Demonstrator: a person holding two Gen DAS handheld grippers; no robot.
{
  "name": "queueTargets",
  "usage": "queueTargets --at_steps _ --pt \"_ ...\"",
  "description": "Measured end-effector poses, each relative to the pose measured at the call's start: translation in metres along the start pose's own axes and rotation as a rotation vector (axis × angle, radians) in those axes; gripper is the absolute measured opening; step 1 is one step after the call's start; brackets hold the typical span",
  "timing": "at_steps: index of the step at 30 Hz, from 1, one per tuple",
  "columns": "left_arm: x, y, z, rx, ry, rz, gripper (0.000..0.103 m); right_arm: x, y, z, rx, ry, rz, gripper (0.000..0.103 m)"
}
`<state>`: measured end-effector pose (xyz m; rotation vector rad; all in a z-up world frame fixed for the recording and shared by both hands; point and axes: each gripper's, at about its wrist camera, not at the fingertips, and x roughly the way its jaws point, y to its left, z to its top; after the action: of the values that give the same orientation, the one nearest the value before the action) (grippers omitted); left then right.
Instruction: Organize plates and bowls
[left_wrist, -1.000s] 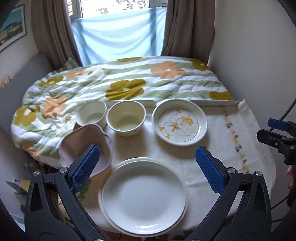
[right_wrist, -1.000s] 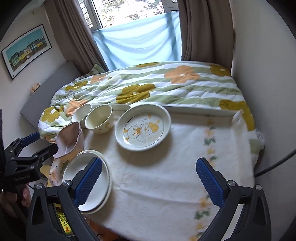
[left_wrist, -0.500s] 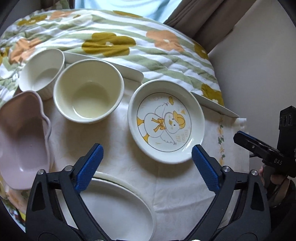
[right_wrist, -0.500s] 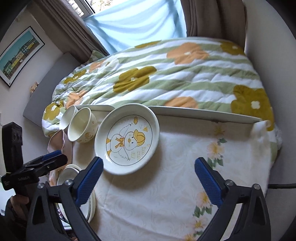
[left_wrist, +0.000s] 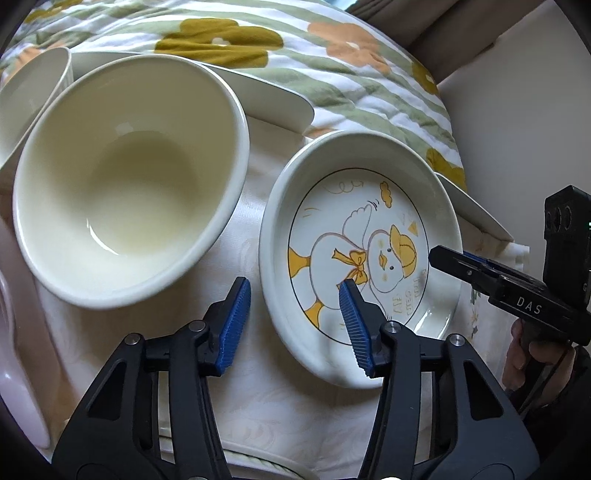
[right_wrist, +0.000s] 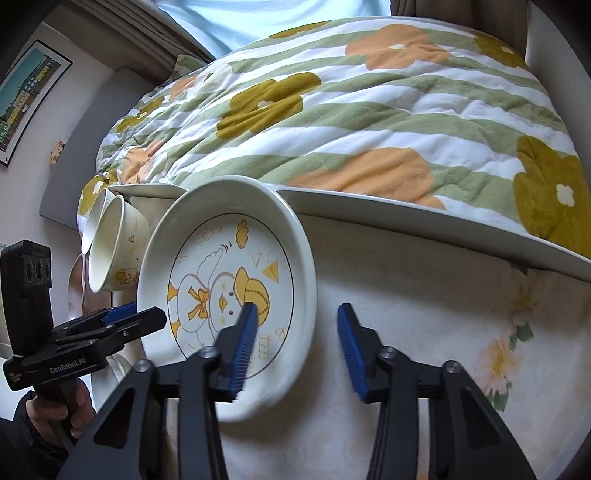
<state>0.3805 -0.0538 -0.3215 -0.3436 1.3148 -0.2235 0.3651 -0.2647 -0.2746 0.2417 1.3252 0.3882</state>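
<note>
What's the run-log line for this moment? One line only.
left gripper: open, straddling duck plate left rim | right gripper: open, straddling right rim | plate: on tablecloth, unclamped | cream bowl: beside plate

You have two plates that you can see. One is the duck plate (left_wrist: 280, 229). The other is a plain white plate (left_wrist: 258, 467) just in front of the duck plate, and only its rim shows. You have three bowls, all to the left of the duck plate: a cream bowl (left_wrist: 129, 177) just beside it, a small white bowl (left_wrist: 29, 92) past that, and a pink bowl (left_wrist: 14, 369) at the far edge. You hold two grippers, the left gripper (left_wrist: 293, 286) and the right gripper (right_wrist: 298, 307), one on each side of the duck plate.
</note>
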Motion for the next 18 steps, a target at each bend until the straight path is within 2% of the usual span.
queueTargets --at_steps 1,4,6,18 --pt "0.000 -0.001 0.001 0.004 -0.004 0.007 0.031 0.001 -0.001 0.000 0.000 0.000 0.000 0.031" --pt "0.003 -0.001 0.003 0.010 0.001 0.041 0.017 0.004 -0.003 0.002 0.006 -0.004 0.000 0.019" --pt "0.003 0.000 0.004 0.003 0.004 0.048 0.015 0.005 -0.004 0.003 0.012 -0.005 0.021 0.012" --pt "-0.007 -0.011 -0.002 0.067 -0.025 0.102 0.015 -0.001 -0.001 -0.004 -0.010 -0.021 0.041 0.012"
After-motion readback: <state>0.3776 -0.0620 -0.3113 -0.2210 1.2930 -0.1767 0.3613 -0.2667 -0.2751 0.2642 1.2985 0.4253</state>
